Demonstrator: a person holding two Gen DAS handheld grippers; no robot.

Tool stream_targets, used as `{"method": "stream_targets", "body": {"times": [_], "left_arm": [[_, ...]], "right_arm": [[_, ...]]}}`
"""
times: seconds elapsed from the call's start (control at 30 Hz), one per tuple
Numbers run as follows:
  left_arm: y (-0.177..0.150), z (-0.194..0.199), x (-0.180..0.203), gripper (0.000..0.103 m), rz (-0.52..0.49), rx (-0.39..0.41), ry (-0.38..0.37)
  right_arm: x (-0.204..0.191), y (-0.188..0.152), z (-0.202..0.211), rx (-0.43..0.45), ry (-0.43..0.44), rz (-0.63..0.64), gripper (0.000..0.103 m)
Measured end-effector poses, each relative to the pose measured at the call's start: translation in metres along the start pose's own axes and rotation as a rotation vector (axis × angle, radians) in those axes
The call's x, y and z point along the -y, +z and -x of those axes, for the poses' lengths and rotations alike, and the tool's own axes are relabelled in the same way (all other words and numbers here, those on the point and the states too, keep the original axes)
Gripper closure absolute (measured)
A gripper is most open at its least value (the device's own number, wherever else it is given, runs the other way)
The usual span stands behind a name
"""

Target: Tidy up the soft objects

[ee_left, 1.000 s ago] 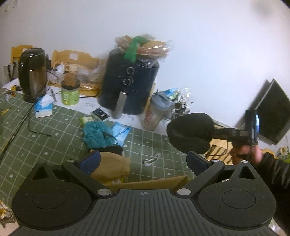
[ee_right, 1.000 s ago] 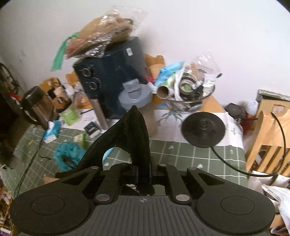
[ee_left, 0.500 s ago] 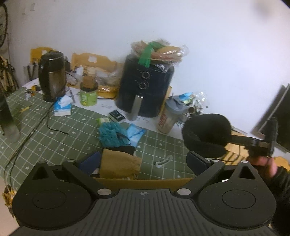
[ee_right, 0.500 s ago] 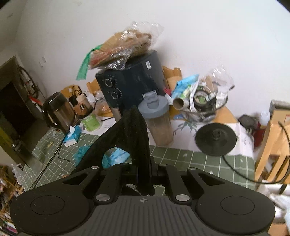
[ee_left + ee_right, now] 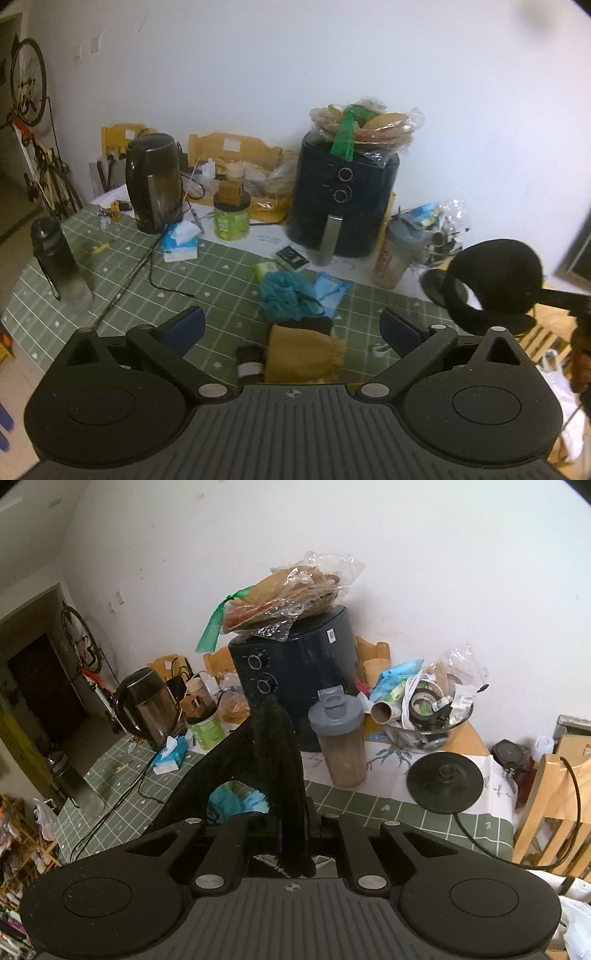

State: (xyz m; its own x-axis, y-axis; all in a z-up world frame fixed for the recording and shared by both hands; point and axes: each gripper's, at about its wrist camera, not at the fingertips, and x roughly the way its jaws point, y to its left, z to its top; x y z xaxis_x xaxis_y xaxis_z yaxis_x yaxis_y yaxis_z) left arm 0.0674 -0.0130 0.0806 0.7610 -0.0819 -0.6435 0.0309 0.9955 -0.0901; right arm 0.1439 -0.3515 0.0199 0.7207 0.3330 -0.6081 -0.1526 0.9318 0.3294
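Black fleece cloth (image 5: pixel 266 753) is what I am carrying: the right gripper (image 5: pixel 293 840) is pinched nearly shut on a fold of it at the lower middle of the right wrist view, and the rest rises ahead of the jaws in a dark arch that leans toward the lower left of the frame. In the left wrist view the same cloth (image 5: pixel 493 284) shows at the right edge as a rounded black loop hanging off the right gripper (image 5: pixel 554 297), clear of the green checked tablecloth (image 5: pixel 110 280) below.

To do this step well, I judge I should keep the pinch firm and the cloth lifted high enough that its loose end does not drag across the shaker bottle (image 5: pixel 341 738) or the round black kettle base (image 5: pixel 445 781), both just beyond it in the frame. I would bring it toward the other soft things and lower it before letting go, since fleece will slump and unfold wherever it lands.

Those soft things sit at the lower middle of the left wrist view: a mustard cloth pouch (image 5: pixel 303 350) nearest, a teal bath puff (image 5: pixel 282 297) just behind it.

My left gripper (image 5: pixel 291 326) stands wide open with nothing between its blue pads (image 5: pixel 186 325), framing that pile, ready to steady or receive the cloth.
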Motion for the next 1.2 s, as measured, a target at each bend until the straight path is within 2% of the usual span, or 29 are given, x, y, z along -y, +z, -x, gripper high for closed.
{"method": "stream_targets", "body": {"times": [0.3,0.6,0.77,0.93,1.03,1.2], "left_arm": [[0.004,-0.037,-0.011,0.0,-0.055,-0.014,-0.04],[0.005,-0.09,-0.02,0.0,-0.144,-0.075,-0.094],[0.002,-0.12,-0.024,0.0,-0.189,-0.111,-0.153],[0.0,-0.154,-0.026,0.0,-0.245,-0.181,-0.222],[-0.005,-0.181,-0.028,0.0,-0.299,-0.251,-0.293],[-0.016,-0.223,-0.039,0.002,-0.301,-0.359,-0.362]], "right_arm": [[0.005,-0.015,0.005,-0.011,-0.031,-0.091,0.091],[0.008,-0.041,0.003,-0.041,-0.091,-0.201,0.091],[0.006,-0.05,0.002,-0.07,-0.137,-0.242,0.091],[0.003,-0.056,0.004,-0.082,-0.153,-0.266,0.091],[0.0,-0.06,0.004,-0.091,-0.169,-0.283,0.091],[-0.005,-0.065,0.009,-0.083,-0.192,-0.301,0.091]]}}
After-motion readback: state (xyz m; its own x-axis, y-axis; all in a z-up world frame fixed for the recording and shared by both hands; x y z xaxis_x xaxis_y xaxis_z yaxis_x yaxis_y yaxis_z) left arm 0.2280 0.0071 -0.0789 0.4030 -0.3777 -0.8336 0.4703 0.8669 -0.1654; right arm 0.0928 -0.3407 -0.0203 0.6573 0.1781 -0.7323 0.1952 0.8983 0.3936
